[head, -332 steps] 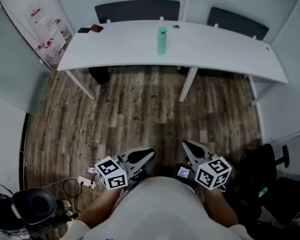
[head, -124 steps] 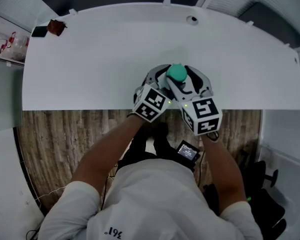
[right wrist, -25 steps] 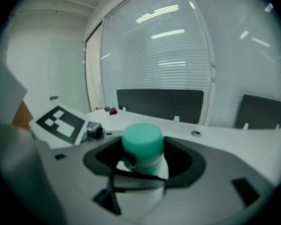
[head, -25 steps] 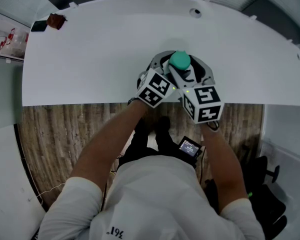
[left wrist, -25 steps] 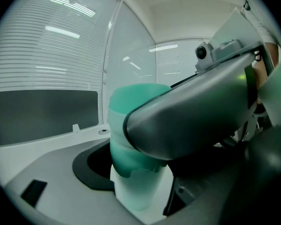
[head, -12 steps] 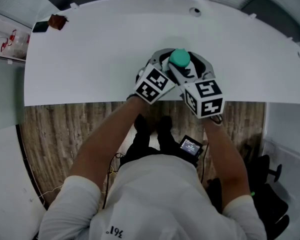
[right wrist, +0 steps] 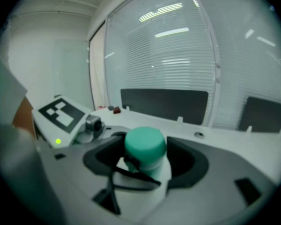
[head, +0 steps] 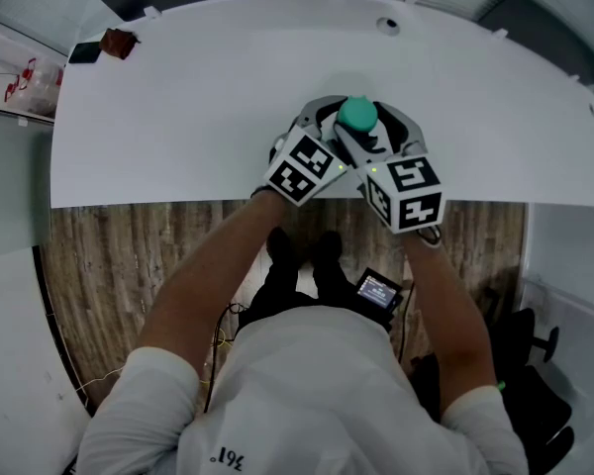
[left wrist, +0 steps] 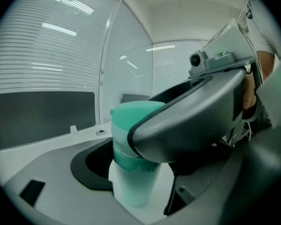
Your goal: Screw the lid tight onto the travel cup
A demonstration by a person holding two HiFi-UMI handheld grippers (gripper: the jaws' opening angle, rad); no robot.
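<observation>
The left hand-held gripper (left wrist: 133, 182) is clamping the travel cup (left wrist: 129, 196), and the right hand-held gripper (right wrist: 145, 165) is pinching the lid (right wrist: 145, 144) between its jaws. Tightening looks to be under way, so a firm twist is what's needed next.

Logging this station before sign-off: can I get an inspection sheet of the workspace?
Surface: white desk, grommet hole at the back.
Job's things: cup upright near the front edge, green lid on it.
Clutter: dark flat item and brown item at the far left corner.
Grippers: left gripper shut on the cup; right gripper shut on the lid.
Cables: thin wire by the person's waist.
Surroundings: wood floor, dark chairs behind the desk, blinds.
</observation>
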